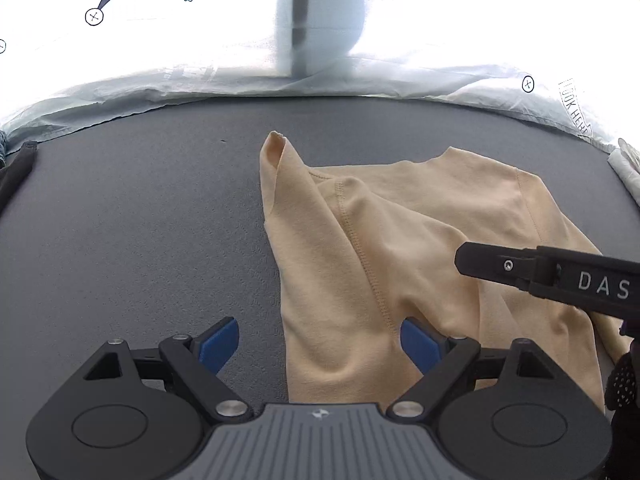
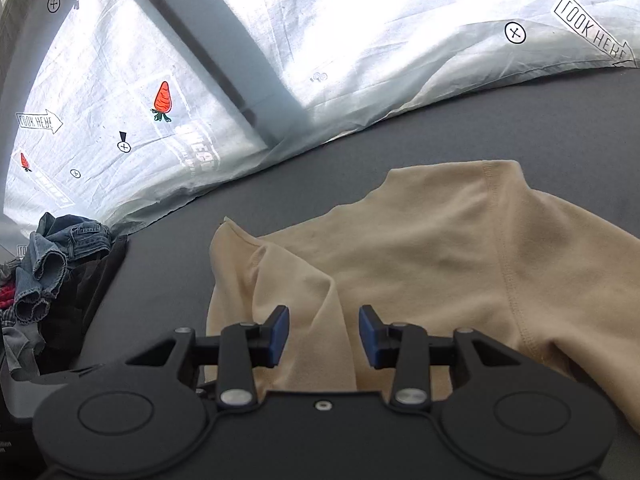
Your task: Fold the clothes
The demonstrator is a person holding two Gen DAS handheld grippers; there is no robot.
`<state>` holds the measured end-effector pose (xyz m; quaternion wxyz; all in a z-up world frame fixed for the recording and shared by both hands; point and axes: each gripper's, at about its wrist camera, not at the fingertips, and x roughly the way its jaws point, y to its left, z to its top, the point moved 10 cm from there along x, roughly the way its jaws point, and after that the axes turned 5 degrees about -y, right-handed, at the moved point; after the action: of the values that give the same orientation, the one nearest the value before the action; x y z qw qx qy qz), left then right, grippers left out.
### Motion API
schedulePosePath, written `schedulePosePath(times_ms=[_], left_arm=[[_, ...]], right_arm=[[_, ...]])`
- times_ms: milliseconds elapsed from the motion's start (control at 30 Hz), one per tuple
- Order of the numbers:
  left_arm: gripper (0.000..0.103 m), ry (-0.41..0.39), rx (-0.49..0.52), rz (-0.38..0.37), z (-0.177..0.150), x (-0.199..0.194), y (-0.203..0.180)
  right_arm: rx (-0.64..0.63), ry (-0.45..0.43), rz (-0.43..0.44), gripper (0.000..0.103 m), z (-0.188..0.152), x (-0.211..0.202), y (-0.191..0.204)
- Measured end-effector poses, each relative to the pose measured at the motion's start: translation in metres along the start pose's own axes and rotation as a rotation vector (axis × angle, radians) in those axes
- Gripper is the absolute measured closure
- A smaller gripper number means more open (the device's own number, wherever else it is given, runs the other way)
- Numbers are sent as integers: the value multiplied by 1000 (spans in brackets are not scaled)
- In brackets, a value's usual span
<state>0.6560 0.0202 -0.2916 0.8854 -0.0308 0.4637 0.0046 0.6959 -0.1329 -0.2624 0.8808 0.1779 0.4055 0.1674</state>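
beige shirt (image 1: 400,240), grey mat (image 1: 140,220) bare leftward

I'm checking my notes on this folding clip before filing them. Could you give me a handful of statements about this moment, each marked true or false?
1. The beige shirt lies on a dark grey mat. True.
2. The left gripper is clamped on the shirt. False: its jaws stand wide open, with the shirt's edge below them.
3. A pile of denim clothes sits at the mat's edge in the right wrist view. True.
4. The right gripper holds a fold of the shirt. False: its pads are apart and nothing is pinched.
5. The backdrop sheet is printed with bananas. False: it shows carrots and arrows.
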Motion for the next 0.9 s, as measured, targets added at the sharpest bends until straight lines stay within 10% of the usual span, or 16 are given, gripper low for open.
schedulePosePath(times_ms=[133,333,667,800,900], left_arm=[[15,-24,94,-41,5,7,-16],[15,-15,122,-1,10,24,-18],[0,-5,40,14,20,42,-10],[0,-28,-2,23,18,25,1],[0,-45,-52,20,11,2,15]], right_arm=[[-57,19,-27,96,-1,8,-2],[-26,-78,-35,99,18,-8,-9],[92,-131,78,97,26,-17,5],[111,-148,24,69,25,-28,-5],[86,-159,-8,67,17,-46,-12]])
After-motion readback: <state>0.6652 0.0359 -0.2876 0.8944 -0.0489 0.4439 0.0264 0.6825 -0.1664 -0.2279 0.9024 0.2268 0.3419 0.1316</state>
